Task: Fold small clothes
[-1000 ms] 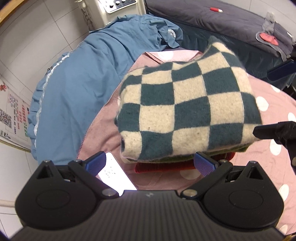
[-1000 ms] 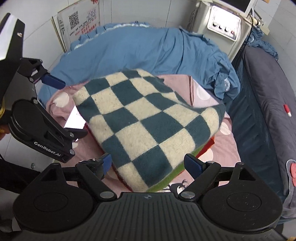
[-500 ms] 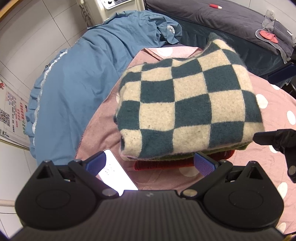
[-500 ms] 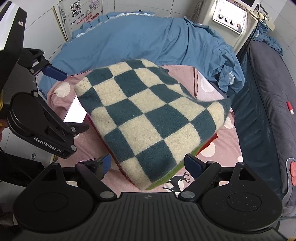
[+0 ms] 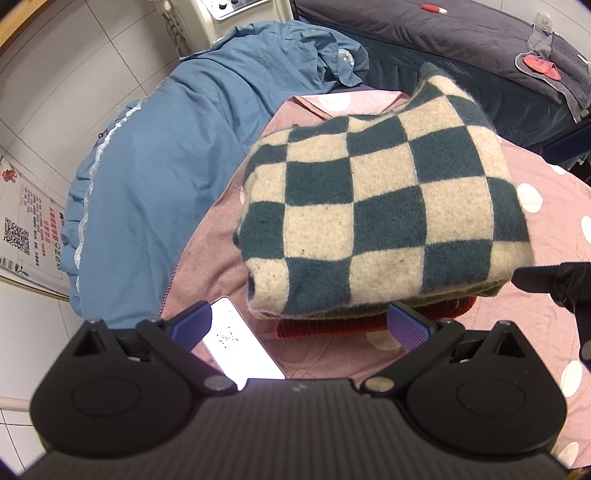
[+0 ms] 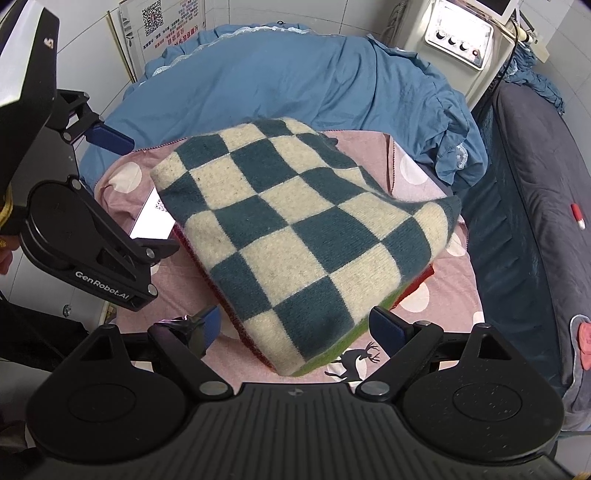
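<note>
A folded checkered sweater point(image 5: 384, 221), teal and cream, lies on top of a stack with a green and a red garment point(image 5: 332, 326) under it. The stack rests on a pink polka-dot cloth point(image 5: 221, 266). The sweater also fills the middle of the right wrist view point(image 6: 295, 236). My left gripper point(image 5: 299, 325) is open and empty, just in front of the stack's near edge. My right gripper point(image 6: 295, 328) is open and empty at the stack's other side. The left gripper shows at the left of the right wrist view point(image 6: 110, 192).
A lit phone point(image 5: 240, 343) lies on the pink cloth beside the stack. A blue quilt point(image 5: 155, 158) lies behind. A dark grey bed point(image 5: 461, 40) stands to the right. A white machine with knobs point(image 6: 458, 37) and a wall poster point(image 6: 162, 26) stand at the back.
Both grippers have drawn back and up a little from the stack. The sweater lies still. Both stay open.
</note>
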